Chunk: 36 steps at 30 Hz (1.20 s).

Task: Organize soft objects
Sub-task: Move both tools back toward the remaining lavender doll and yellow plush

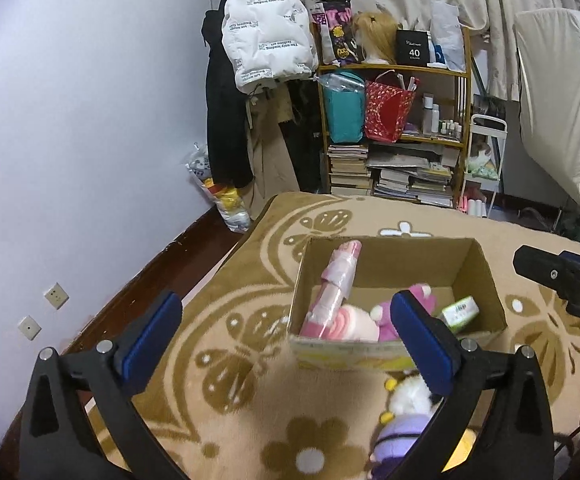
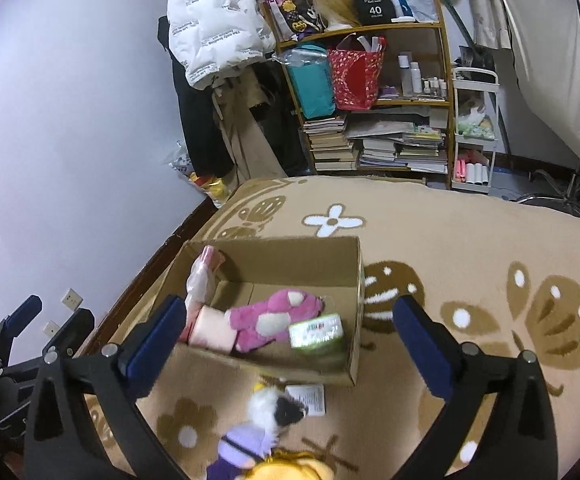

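1. The cardboard box [image 2: 273,256] sits mid-frame on the patterned blanket [image 2: 470,232], its long axis running left to right.
2. Inside, a pink roll [image 1: 340,288] leans lengthwise against the left wall, upper end at the far corner; a pink plush [image 2: 273,320] and a green pack [image 2: 318,330] lie beside it.
3. A purple-and-white plush [image 2: 257,428] lies in front of the box, bottom centre.
4. The left gripper [image 1: 285,344] and the right gripper [image 2: 285,344] both tilt downward, jaws wide apart, holding nothing.
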Each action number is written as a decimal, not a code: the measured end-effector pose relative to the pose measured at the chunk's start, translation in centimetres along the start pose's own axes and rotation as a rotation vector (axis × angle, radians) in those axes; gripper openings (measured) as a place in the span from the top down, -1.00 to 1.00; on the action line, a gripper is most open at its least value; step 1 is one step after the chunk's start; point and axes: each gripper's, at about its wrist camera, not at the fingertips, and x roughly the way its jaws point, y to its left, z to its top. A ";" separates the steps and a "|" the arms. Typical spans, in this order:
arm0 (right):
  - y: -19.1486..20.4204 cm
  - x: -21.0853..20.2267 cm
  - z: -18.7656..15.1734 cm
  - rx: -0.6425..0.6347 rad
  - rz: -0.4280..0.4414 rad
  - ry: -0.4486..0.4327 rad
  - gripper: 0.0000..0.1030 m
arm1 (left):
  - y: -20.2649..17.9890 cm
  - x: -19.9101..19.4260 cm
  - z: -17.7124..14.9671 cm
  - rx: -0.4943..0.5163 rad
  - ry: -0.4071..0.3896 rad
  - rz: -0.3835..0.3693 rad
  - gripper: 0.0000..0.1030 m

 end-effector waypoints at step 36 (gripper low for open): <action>-0.6 -1.9 -10.3 0.038 0.010 0.160 -1.00 | -3.0 -3.7 -10.2 0.125 0.244 -0.039 -1.00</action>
